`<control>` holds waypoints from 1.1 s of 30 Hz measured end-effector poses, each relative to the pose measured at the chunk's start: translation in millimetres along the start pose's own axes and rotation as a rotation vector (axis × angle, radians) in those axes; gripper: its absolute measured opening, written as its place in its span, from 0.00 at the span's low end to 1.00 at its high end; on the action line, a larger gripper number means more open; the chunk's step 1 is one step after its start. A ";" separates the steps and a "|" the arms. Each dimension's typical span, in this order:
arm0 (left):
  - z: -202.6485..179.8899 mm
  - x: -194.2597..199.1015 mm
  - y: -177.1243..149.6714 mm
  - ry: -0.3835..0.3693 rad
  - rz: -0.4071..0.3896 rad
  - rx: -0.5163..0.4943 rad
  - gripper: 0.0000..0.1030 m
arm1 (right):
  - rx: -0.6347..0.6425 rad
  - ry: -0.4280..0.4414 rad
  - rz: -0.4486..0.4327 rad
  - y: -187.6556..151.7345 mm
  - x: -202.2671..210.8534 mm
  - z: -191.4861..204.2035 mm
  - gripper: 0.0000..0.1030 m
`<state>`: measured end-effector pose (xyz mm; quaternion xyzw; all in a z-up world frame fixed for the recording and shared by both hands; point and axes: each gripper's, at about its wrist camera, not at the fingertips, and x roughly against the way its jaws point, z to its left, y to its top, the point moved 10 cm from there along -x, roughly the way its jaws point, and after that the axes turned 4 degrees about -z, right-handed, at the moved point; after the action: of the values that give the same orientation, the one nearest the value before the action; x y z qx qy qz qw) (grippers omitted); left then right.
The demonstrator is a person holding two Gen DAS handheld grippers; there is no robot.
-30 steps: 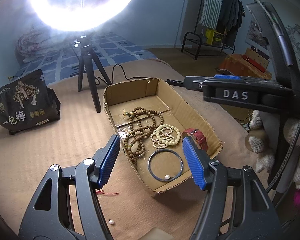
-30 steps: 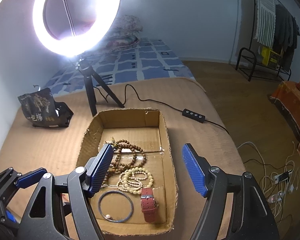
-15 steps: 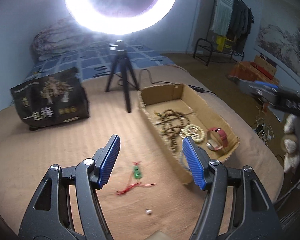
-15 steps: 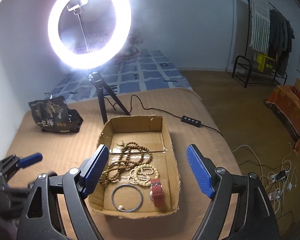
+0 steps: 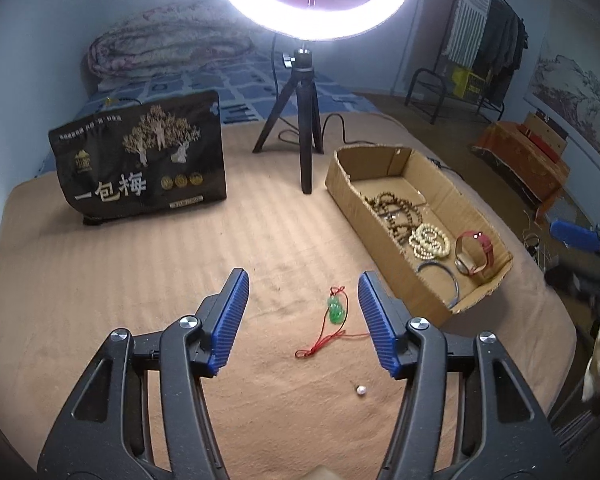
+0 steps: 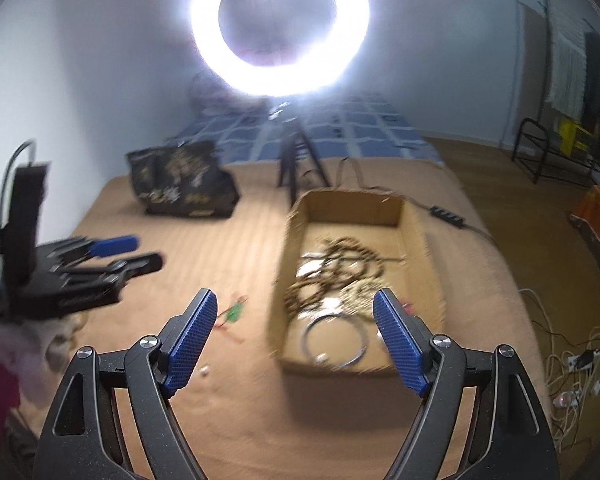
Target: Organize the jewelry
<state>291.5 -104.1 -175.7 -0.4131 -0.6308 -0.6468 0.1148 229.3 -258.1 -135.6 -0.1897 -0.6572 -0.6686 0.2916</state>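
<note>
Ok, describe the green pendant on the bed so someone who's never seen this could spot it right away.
Find the cardboard box of jewelry on the tan blanket, in front of the ring light's tripod. Just outside the box's long side, on the bare blanket, lies the green pendant on a red cord. A lone white bead lies nearby, but the pendant is the only green thing there.

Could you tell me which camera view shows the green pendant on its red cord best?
The left wrist view: the green pendant lies sharp on the brown blanket. The right wrist view shows only a blurred green smear.
</note>
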 end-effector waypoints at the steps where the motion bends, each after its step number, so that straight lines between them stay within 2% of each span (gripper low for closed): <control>1: 0.5 -1.5 -1.2 -0.003 0.006 0.001 0.57 | 0.006 0.010 0.004 -5.4 -0.5 6.7 0.78; 4: 2.0 -9.7 -7.5 -0.028 0.034 0.025 0.52 | 0.032 0.034 0.020 -23.4 -5.2 24.9 0.78; 10: 1.9 -23.6 -16.9 -0.047 0.072 0.026 0.47 | 0.073 0.109 0.111 -68.7 -33.3 57.1 0.76; 12: 1.6 -27.5 -19.9 -0.054 0.083 0.026 0.46 | 0.080 0.124 0.135 -78.9 -42.4 63.8 0.66; 17: 2.7 -40.5 -28.9 -0.065 0.117 0.026 0.46 | 0.067 0.175 0.178 -101.6 -64.6 83.2 0.53; 20: 3.7 -48.2 -33.5 -0.071 0.138 0.026 0.40 | 0.087 0.179 0.193 -111.7 -76.9 92.2 0.42; 24: 7.6 -57.0 -38.6 -0.076 0.160 0.040 0.39 | 0.081 0.171 0.208 -121.4 -90.4 95.6 0.32; 33: 2.0 -74.8 -49.5 -0.103 0.207 0.045 0.39 | 0.101 0.138 0.208 -130.0 -107.9 101.3 0.21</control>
<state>306.5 -121.4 -262.4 -0.5061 -0.6043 -0.5949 0.1576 214.9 -147.1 -297.8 -0.1954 -0.6454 -0.6122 0.4129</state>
